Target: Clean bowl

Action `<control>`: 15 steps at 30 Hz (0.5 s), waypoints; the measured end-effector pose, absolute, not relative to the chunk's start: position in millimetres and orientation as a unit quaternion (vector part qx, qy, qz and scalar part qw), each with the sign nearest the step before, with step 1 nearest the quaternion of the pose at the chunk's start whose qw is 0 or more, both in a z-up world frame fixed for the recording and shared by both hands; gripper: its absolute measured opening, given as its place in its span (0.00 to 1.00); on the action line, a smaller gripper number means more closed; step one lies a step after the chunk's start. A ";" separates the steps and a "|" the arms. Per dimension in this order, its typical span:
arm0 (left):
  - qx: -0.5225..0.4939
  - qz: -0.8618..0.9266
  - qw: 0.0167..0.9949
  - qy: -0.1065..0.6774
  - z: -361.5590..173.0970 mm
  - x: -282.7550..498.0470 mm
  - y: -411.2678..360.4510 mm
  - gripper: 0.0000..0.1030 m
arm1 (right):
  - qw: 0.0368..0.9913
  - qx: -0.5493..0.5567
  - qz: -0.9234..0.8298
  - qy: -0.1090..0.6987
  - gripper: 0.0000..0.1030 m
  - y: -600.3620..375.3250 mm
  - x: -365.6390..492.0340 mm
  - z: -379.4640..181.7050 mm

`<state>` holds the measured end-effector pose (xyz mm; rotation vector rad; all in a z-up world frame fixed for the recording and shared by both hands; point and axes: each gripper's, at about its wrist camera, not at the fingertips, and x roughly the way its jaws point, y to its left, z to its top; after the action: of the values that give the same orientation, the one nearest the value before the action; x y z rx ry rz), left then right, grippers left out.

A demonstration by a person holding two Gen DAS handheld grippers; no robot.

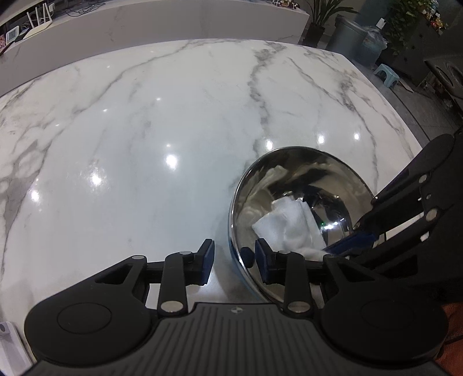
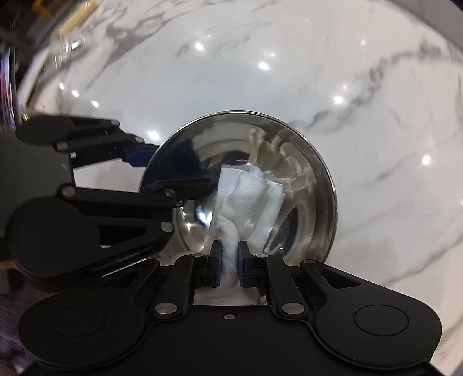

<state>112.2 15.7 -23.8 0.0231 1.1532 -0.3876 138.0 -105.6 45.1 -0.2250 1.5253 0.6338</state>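
Observation:
A shiny steel bowl [image 1: 254, 202] lies tilted on the white marble table [image 1: 144, 130]. My left gripper [image 1: 234, 259] straddles the bowl's near rim, one finger outside and one inside. A gap shows beside the outer pad, so the jaws stand open and do not press on the rim. From the right wrist view, the left gripper [image 2: 173, 170] reaches in from the left across the bowl [image 2: 303, 162]. My right gripper [image 2: 230, 260] is shut on a crumpled white paper towel [image 2: 249, 196], which hangs down against the bowl's inner wall. From the left wrist view the paper towel [image 1: 289, 222] lies inside the bowl, below the right gripper [image 1: 344, 245].
The marble top stretches far and left of the bowl, its right edge [image 1: 405, 121] close by. A white counter [image 1: 173, 20] runs behind. On the floor at the far right are a potted plant [image 1: 321, 17], a grey bin [image 1: 347, 37] and a small stool [image 1: 386, 72]. A white object [image 1: 8, 347] lies at the near-left corner.

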 end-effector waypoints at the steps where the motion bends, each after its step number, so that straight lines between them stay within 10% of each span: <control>1: 0.012 -0.186 0.820 0.542 -24.3 111.6 15.3 0.26 | 0.672 -0.101 0.283 0.677 0.09 -106.0 137.5 46.4; 15: 0.027 -0.207 0.819 0.535 -23.8 107.8 11.4 0.18 | 0.651 -0.341 0.305 0.606 0.09 -72.3 120.0 36.8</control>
<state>107.8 11.4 -23.8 0.0578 1.1394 -0.4416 120.0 -72.3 36.8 -0.7738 1.3752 0.6918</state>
